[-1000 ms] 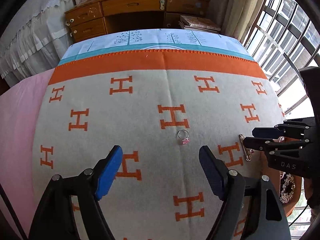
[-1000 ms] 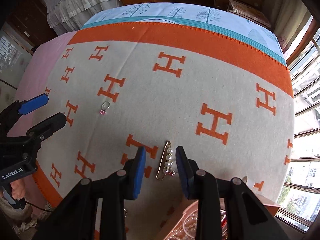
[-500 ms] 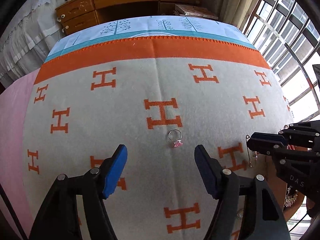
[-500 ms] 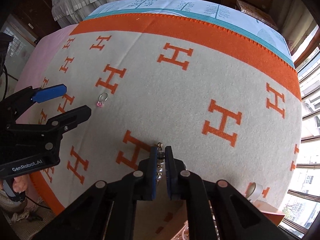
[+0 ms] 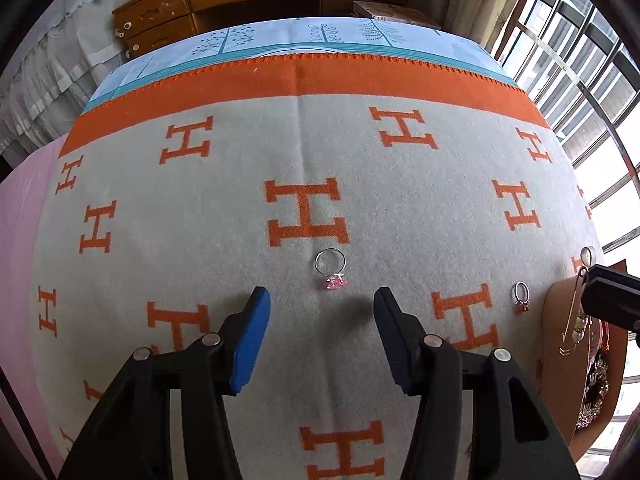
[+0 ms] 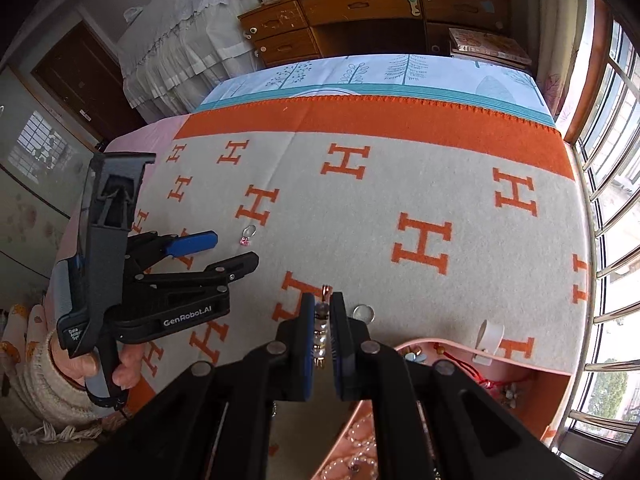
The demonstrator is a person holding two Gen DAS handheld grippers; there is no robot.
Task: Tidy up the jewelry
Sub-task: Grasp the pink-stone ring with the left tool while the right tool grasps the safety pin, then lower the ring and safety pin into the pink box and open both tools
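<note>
right gripper clamped on pearl pin; left gripper jaws apart, just been closing, short of pink ring.

Bright daylight from the windows at right, blown out there. Soft shadows; sharp centre. Strong fisheye bending, dark corners.

Wooden desk – barred windows, perhaps daylight.
</note>
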